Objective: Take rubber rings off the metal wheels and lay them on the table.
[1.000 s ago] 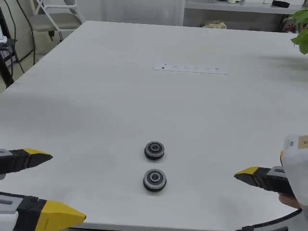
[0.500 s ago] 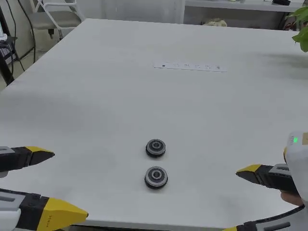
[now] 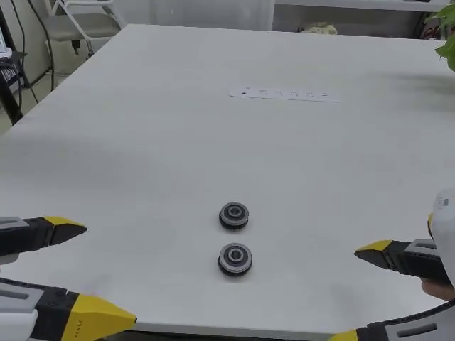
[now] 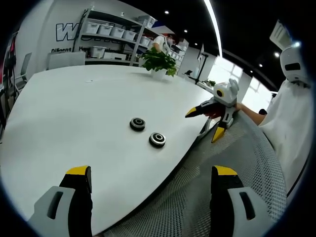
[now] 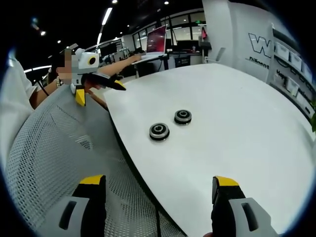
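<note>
- left gripper (image 3: 85,273): jaws spread wide with nothing between them, held at the table's near left edge.
- right gripper (image 3: 355,293): jaws also spread wide and empty, at the near right edge.
- Both metal wheels lie between the two grippers, well apart from every fingertip.
- near wheel (image 3: 235,258): flat on the table (image 3: 142,142), near the front edge.
- far wheel (image 3: 234,215): just behind the near wheel, not touching it.
- rubber ring (image 3: 225,266): a dark band around each wheel's rim, not yet taken off.
- In each gripper view the wheels sit ahead of the jaws, roughly centred between them, with the other gripper beyond.
- power strip (image 3: 284,94): farther back on the table.
- plant (image 3: 448,42): at the far right.
</note>
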A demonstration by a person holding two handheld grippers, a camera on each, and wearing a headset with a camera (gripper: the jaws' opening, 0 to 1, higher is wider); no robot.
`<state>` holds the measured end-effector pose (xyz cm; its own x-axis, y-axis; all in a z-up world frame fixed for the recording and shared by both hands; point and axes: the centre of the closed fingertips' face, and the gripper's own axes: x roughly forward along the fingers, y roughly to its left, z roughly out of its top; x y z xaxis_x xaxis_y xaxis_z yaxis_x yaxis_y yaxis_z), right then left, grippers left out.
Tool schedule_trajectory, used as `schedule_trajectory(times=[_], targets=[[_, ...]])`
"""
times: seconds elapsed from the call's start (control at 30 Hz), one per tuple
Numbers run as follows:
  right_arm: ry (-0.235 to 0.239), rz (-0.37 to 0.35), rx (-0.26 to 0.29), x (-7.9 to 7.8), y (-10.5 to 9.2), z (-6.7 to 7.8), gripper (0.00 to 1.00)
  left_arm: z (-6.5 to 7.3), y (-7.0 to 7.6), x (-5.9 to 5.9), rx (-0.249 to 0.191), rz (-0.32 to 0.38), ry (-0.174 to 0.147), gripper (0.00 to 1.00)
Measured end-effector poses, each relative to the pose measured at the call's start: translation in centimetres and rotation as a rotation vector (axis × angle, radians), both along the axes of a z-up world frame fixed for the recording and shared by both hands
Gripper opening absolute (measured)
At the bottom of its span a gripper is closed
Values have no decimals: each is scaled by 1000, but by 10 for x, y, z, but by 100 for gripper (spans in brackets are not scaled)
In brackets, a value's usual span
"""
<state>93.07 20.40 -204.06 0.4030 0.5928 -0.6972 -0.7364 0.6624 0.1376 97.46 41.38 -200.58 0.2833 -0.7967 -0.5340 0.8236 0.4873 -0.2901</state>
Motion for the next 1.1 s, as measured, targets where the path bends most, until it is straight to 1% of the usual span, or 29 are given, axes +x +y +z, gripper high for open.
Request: schedule_trajectory(times=[0.03, 0.13, 0.27, 0.57, 0.77, 0.87, 0.97, 1.03, 1.1], targets=[[4, -4, 7, 0, 0, 0, 88, 0, 0, 0, -2, 0, 2, 99], [3, -5, 1, 0, 0, 0, 88, -2, 0, -2, 4, -6, 12, 99], [12, 0, 1, -1, 1, -1, 87, -3, 0, -3, 9, -12, 15, 99], [16, 3, -3, -2, 1, -2, 87, -3, -1, -3, 4, -13, 23, 99], [18, 2, 0, -2, 2, -2, 86, -6, 0, -6, 25, -26, 30, 99], [20, 11, -3, -3, 2, -2, 86, -5, 0, -5, 27, -20, 26, 99], [13, 23, -10, -3, 2, -3, 84, -6, 0, -6, 31, -20, 33, 99], [7, 19, -6, -3, 2, -2, 84, -7, 0, -7, 41, -28, 31, 99], [11, 16, -2, -3, 1, -2, 84, -8, 0, -7, 48, -32, 36, 99]])
